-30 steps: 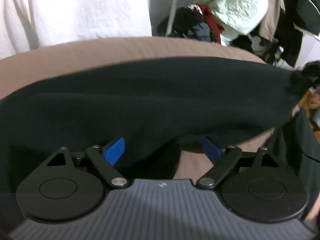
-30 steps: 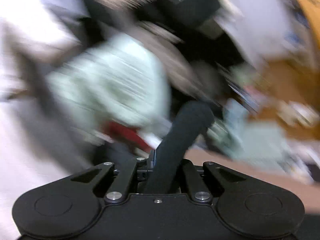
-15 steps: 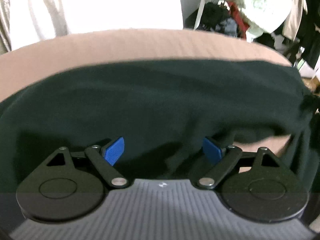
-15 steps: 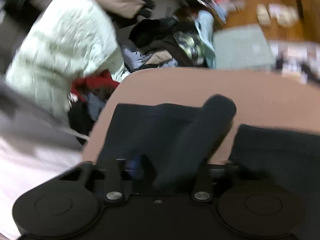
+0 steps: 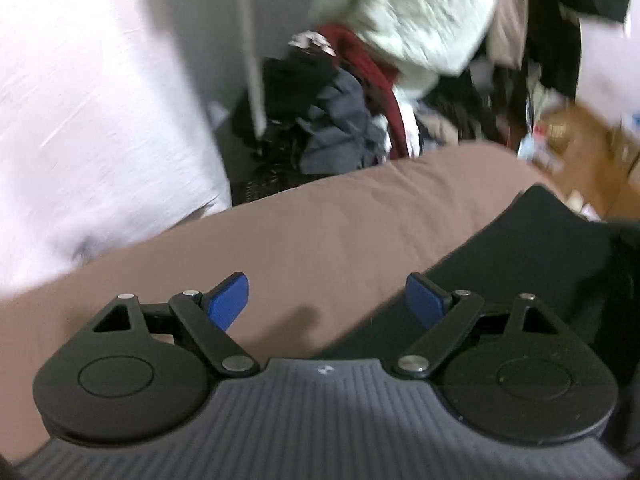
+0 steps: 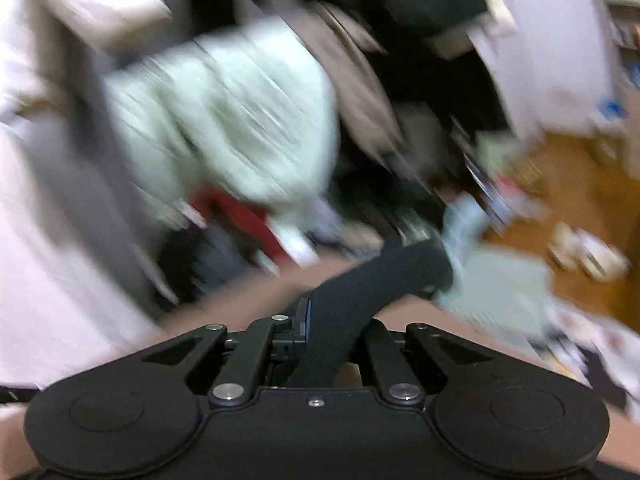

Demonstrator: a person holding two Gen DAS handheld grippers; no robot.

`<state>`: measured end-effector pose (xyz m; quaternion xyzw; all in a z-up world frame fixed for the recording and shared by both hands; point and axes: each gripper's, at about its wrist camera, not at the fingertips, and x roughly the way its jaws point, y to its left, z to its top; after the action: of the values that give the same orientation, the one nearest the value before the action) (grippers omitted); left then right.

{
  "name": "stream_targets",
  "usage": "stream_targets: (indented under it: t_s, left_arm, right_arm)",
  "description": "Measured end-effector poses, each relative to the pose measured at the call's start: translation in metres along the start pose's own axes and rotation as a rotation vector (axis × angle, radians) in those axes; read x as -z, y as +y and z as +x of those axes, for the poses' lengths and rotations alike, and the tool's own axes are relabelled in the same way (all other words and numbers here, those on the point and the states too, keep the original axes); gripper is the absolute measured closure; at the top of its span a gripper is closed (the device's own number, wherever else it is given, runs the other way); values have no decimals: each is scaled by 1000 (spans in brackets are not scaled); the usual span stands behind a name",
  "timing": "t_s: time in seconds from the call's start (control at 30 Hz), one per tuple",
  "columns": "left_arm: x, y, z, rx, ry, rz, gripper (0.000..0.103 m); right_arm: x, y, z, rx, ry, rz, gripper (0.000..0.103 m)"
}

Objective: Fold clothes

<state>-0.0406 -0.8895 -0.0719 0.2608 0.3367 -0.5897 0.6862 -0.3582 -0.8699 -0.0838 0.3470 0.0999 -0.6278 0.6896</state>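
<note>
A black garment (image 5: 540, 256) lies on the brown surface (image 5: 320, 220) at the right of the left wrist view. My left gripper (image 5: 326, 300) hovers over bare brown cloth beside the garment's edge, its blue pads (image 5: 228, 300) wide apart with nothing between them. In the blurred right wrist view my right gripper (image 6: 320, 332) is shut on a rolled fold of the black garment (image 6: 384, 280), which sticks out forward and to the right past the fingers. The brown surface (image 6: 248, 296) shows just below that fold.
A heap of clothes lies beyond the surface's far edge: a pale green fluffy piece (image 5: 420, 12), a red one (image 5: 360, 52) and dark ones. White fabric (image 5: 80, 120) fills the left. A wooden floor (image 6: 580, 184) with scattered items lies to the right.
The left gripper has swept off the black garment, which filled its view and now lies at the right. The right view has swung up from the surface toward the clothes heap, still gripping the fold.
</note>
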Motion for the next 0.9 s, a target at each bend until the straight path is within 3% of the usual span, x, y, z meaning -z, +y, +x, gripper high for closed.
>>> stream_targets:
  t_s: [0.03, 0.07, 0.1, 0.13, 0.2, 0.27, 0.37, 0.57, 0.63, 0.7, 0.73, 0.77, 0.87, 0.9]
  left_arm:
    - [-9, -10, 14, 0, 15, 28, 17]
    - [-14, -16, 23, 15, 13, 5, 17]
    - [-18, -21, 32, 30, 11, -17, 17]
    - [-23, -26, 41, 46, 9, -40, 17]
    - [-25, -34, 58, 112, 31, -74, 16]
    - [-23, -42, 74, 195, 72, -95, 13]
    - [-15, -61, 99, 201, 167, -41, 12]
    - [-1, -108, 106, 139, 158, 200, 1]
    - [5, -126, 103, 69, 125, 305, 0]
    - [6, -141, 94, 32, 97, 361, 20]
    - [6, -148, 89, 22, 95, 378, 64]
    - [5, -154, 84, 11, 92, 394, 96]
    - [-2, -173, 60, -66, 5, 473, 100]
    - [-11, -170, 52, -93, -43, 450, 100]
  right_arm:
    - [2, -12, 13, 43, 81, 66, 96]
    - [6, -26, 24, 67, 149, 142, 87]
    - [12, -43, 31, 56, 194, 234, 86]
    - [19, -60, 38, 45, 240, 326, 93]
    - [23, -83, 42, -4, 276, 453, 94]
    - [19, -88, 38, -27, 280, 492, 87]
    - [18, -88, 36, -44, 296, 508, 83]
    - [25, -89, 40, -63, 310, 544, 80]
    - [27, -86, 40, -47, 297, 525, 81]
    - [26, -76, 38, -14, 244, 475, 81]
    - [26, -68, 37, -2, 210, 418, 90]
    - [25, -59, 38, 5, 177, 351, 95]
    - [21, -37, 28, -41, 25, 186, 96]
    - [18, -32, 19, -79, -46, 154, 96]
